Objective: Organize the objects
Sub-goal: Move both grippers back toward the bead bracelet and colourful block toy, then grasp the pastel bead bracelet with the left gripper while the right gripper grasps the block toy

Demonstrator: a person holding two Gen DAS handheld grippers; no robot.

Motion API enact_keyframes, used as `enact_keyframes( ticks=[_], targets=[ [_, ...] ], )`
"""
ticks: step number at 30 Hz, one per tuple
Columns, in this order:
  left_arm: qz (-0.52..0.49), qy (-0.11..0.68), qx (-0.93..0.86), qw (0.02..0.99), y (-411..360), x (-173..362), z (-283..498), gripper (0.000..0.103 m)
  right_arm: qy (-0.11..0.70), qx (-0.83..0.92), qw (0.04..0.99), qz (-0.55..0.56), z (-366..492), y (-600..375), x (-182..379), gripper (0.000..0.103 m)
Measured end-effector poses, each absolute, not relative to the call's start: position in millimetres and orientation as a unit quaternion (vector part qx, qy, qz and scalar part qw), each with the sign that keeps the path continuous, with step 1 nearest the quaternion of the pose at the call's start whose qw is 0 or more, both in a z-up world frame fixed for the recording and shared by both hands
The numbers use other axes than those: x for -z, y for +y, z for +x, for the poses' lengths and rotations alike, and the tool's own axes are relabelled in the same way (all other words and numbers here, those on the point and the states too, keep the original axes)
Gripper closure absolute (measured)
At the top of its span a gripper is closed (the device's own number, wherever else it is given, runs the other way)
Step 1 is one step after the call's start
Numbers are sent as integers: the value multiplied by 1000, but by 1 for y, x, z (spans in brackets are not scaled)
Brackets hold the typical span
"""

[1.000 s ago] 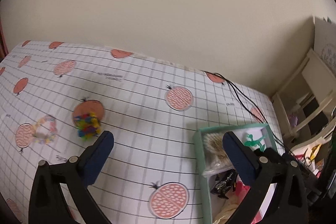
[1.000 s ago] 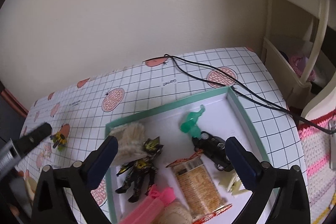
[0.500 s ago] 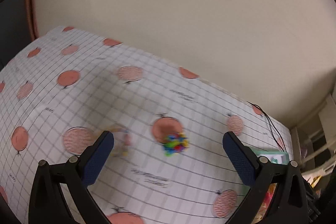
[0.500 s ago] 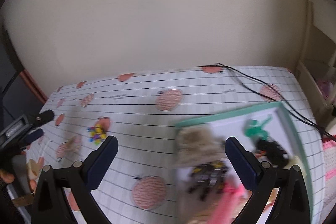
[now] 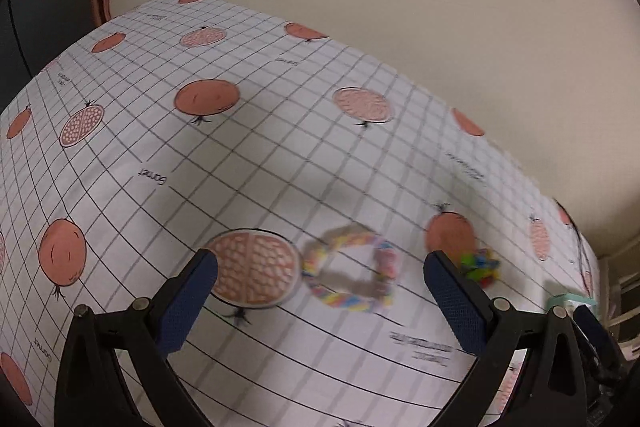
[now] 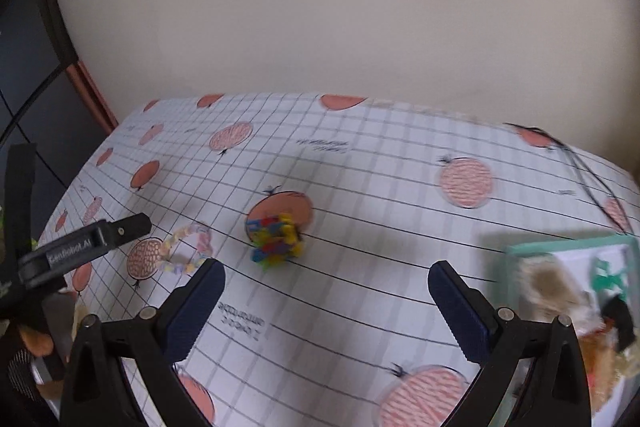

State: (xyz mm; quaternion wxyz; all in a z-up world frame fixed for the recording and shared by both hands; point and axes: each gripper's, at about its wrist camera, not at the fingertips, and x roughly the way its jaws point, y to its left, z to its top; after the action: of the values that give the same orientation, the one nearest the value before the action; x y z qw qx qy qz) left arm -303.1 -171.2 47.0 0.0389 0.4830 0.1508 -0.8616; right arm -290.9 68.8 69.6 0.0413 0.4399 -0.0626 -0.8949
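Observation:
A pastel braided ring lies on the pomegranate-print tablecloth, between and just beyond the fingers of my left gripper, which is open and holds nothing. A small multicolour toy sits right of the ring, by the right finger. In the right wrist view the same toy lies ahead and left of my right gripper, open and not holding anything. The ring lies further left, beside one finger of the left gripper. A green-rimmed tray at the right holds several toys.
A fluffy beige item, a green toy and a black toy lie in the tray. A black cable runs over the far right of the table. A beige wall backs the table. Dark furniture stands at the left edge.
Both views have swung left, away from the tray. The left gripper has come close to the braided ring, which now lies between its fingers. The right gripper has left the tray and faces the multicolour toy.

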Motion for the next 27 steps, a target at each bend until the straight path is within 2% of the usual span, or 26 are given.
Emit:
enact_keyframes(
  ticks=[3, 5, 12, 15, 18, 21, 22, 24, 26, 27],
  targets=[
    [486, 151, 860, 44, -177, -38, -305, 5, -44, 890, 43, 452, -306, 50, -55, 1],
    [488, 156, 858, 37, -177, -32, -307, 16, -40, 886, 40, 461, -315, 42, -46, 3],
    [498, 137, 855, 29, -166, -16, -313, 18, -39, 879, 38, 473, -335, 25, -27, 11],
    [505, 137, 852, 27, -163, -12, -314, 18, -33, 878, 36, 475, -340, 21, -23, 17],
    [504, 135, 852, 30, -161, -10, -315, 20, -38, 876, 36, 480, -343, 21, -21, 27],
    [504, 123, 854, 38, -158, -9, -316, 24, -35, 874, 36, 484, -344, 21, -19, 42],
    [503, 124, 854, 39, -159, -9, -317, 25, -33, 873, 36, 485, -345, 21, -18, 51],
    [502, 123, 855, 44, -161, -9, -317, 31, -36, 872, 34, 488, -344, 23, -17, 59],
    [501, 109, 857, 58, -161, -10, -317, 52, -39, 870, 37, 490, -344, 24, -16, 61],
    [501, 99, 858, 61, -160, -9, -317, 55, -37, 870, 38, 490, -344, 24, -17, 61]
  ],
)
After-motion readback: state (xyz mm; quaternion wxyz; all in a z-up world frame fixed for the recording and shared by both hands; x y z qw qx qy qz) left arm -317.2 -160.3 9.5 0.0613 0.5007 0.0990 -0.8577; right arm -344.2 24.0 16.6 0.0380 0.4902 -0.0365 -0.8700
